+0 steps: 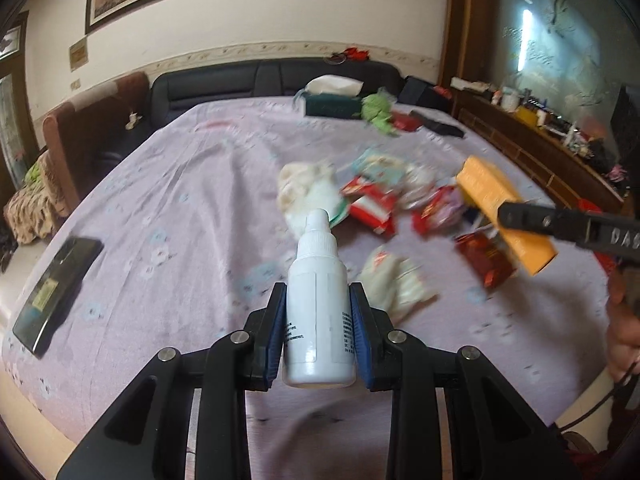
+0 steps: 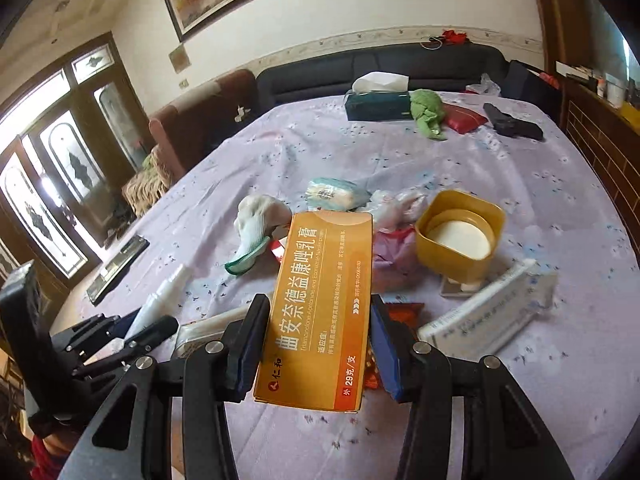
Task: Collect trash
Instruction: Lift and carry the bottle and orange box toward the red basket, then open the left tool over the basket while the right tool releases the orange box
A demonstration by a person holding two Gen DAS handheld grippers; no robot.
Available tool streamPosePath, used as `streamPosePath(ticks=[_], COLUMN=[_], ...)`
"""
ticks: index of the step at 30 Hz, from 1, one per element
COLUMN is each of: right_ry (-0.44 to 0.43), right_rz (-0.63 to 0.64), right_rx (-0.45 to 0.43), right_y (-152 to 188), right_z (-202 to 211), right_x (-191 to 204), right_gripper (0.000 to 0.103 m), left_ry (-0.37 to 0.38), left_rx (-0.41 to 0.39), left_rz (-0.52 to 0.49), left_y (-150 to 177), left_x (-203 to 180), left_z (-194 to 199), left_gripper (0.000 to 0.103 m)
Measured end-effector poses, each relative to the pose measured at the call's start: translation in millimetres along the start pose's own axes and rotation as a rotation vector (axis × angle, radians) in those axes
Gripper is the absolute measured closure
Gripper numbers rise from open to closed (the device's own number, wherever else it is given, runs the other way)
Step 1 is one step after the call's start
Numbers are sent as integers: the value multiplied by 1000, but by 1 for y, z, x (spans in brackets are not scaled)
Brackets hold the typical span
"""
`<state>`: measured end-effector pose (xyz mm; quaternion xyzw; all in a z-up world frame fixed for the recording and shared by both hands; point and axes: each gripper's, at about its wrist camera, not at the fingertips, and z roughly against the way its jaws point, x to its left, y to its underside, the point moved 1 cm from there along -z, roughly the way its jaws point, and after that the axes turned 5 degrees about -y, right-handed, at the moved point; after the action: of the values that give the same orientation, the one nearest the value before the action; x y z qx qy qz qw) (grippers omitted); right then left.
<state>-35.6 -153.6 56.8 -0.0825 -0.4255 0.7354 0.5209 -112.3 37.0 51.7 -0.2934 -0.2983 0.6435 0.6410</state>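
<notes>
Clamped between my left gripper's (image 1: 318,332) blue pads (image 1: 276,334) is a white spray bottle (image 1: 316,300), held across its body, nozzle pointing away and clear of the cloth. It looks like light, stiff plastic with a smooth, probably slippery wall, so I judge the mid-body hold the safest.

My right gripper (image 2: 320,344) stands about half open, closed on the flanks of an orange medicine carton (image 2: 320,308), also lifted. Thin card, likely near weightless and easily crushed, so a gentle squeeze on the long edges suits it.

Beyond lie the leftovers on the lilac tablecloth (image 2: 560,200): a white-and-blue box (image 2: 492,312), a yellow lid (image 2: 460,236), red wrappers (image 1: 372,208) and a crumpled white glove (image 2: 256,220), soft and floppy.
</notes>
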Motion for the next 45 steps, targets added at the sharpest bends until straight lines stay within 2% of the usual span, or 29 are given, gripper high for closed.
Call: streamPosePath(ticks=[5,11,16,21,27,29,32,39,41,42,43,45], right_ry=[19,63,133,245,377,414,418,422,422,425,433,432], right_rz=[-59,-160,-254,-361,-478,-517,-570,-626,-633,-633,-633,-643], right_rx=[-35,-108,-205,-307,-375,-391,-400,-403,-399,-397,-395,-384], right_y=[8,20,34,54,74,78,81,83,82,80,79,79], right_z=[29,80,141,207,267,281,294,301,299,296,295,293], right_x=[-22,-65,-114,-174,-246,-271,-303,-349,-360,-363,-368,-376], right_gripper=[50,50,50,50,50,50,50,50,50,48,48,47], left_ry=[79,214,332,454,545,581,619,660,676,668,659,652], left_rx=[-17,-23,-30,-9,27,40,54,99,99,103,102,95], left_rz=[-34,-118,-212,-289,-380,-414,-436,-443,-440,-439,-429,-400], left_y=[-15,-34,-50,-65,-77,-82,-87,-95,-97,-99,-99,-102], left_x=[-32,-98,-173,-253,-345,-381,-423,-491,-499,-506,-505,-501], left_z=[7,11,11,8,-2,-9,-17,-45,-48,-53,-54,-55], left_gripper=[74,74,74,74,74,74,74,74,68,51,39,38])
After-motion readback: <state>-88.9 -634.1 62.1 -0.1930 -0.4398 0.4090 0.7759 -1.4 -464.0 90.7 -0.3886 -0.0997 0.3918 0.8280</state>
